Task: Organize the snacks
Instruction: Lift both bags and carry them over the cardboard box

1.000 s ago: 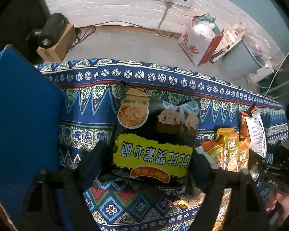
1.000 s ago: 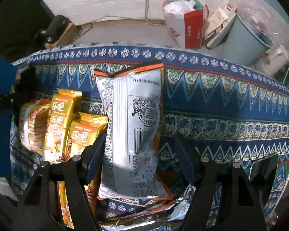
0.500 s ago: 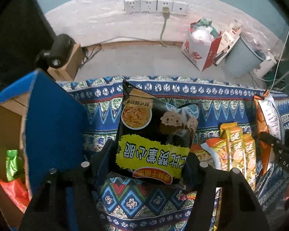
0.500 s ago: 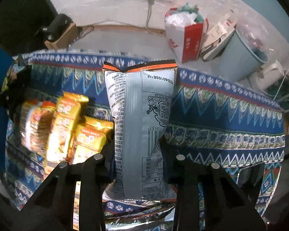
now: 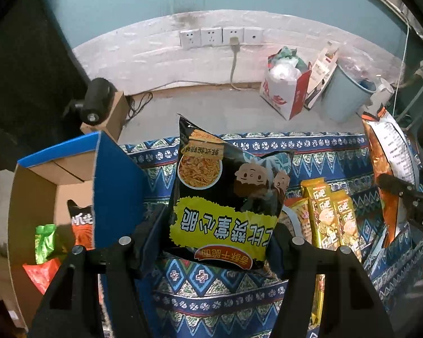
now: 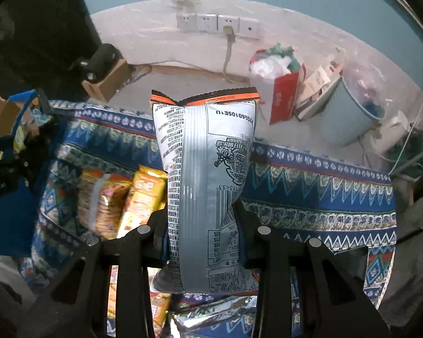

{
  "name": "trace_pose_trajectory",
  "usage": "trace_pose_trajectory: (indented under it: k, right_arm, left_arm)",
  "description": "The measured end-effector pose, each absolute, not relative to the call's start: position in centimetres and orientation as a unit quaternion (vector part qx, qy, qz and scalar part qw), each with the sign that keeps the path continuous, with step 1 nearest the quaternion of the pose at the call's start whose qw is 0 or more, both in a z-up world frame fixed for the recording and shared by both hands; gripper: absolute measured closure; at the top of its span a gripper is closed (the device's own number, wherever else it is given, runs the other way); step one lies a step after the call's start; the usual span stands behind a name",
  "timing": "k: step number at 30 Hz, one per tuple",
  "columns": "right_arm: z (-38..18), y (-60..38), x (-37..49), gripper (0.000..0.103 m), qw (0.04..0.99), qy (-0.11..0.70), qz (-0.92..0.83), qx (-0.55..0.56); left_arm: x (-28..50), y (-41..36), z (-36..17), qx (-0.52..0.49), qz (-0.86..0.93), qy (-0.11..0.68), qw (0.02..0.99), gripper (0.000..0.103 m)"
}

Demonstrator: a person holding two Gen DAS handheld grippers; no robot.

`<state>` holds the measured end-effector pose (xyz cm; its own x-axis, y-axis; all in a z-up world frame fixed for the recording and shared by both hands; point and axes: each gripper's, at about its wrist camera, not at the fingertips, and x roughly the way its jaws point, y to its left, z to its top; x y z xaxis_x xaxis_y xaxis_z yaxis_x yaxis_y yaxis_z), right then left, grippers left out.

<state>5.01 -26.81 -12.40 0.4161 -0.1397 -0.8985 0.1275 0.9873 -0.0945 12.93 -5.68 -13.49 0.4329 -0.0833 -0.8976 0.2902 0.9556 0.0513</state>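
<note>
While both snack bags hang clear above the patterned cloth (image 5: pixel 324 146) on the counter, I have each tool clamped on one. My left tool (image 5: pixel 217 242) pinches the lower end of the black noodle-snack bag (image 5: pixel 225 197), which stands upside down between its fingers, just right of the blue flap of the cardboard box (image 5: pixel 118 180). Inside that box I see a green packet (image 5: pixel 45 239) and an orange packet (image 5: pixel 81 219). My right tool (image 6: pixel 203 236) squeezes the silver-backed bag (image 6: pixel 206 169) near its lower end, its orange top seam pointing up. Below it the yellow snack packs (image 6: pixel 146 194) and a biscuit pack (image 6: pixel 101 202) lie on the cloth. Beyond the counter a blue bin (image 6: pixel 352 112) stands on the floor.
</note>
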Motion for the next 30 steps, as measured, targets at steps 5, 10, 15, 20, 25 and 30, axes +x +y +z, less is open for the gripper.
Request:
trace_pose_trajectory:
  k: [5, 10, 15, 20, 25, 30]
  right_arm:
    - [-11.4, -25.7, 4.8, 0.07, 0.848, 0.524, -0.075, -0.01]
    - [-10.4, -24.6, 4.6, 0.07, 0.854, 0.516, -0.069, -0.011]
    - [-9.7, -23.2, 4.9, 0.07, 0.859, 0.508, -0.057, -0.01]
    - [-9.4, -21.7, 5.2, 0.07, 0.863, 0.504, -0.042, -0.011]
    - [-9.5, -20.0, 5.9, 0.07, 0.863, 0.504, -0.029, -0.014]
    - [-9.6, -18.1, 6.6, 0.07, 0.863, 0.504, -0.017, -0.024]
  left_arm:
    - [12.1, -5.2, -12.8, 0.101, -0.111, 0.516, 0.843, 0.038]
    - [11.2, -4.2, -11.6, 0.095, -0.112, 0.509, 0.848, 0.038]
    - [10.3, -3.0, -10.0, 0.094, -0.108, 0.495, 0.857, 0.038]
    - [9.5, -1.2, -8.7, 0.081, -0.104, 0.487, 0.863, 0.038]
    - [8.9, 1.1, -7.6, 0.068, -0.094, 0.48, 0.87, 0.038]
    - [8.7, 3.9, -7.1, 0.054, -0.077, 0.474, 0.875, 0.038]
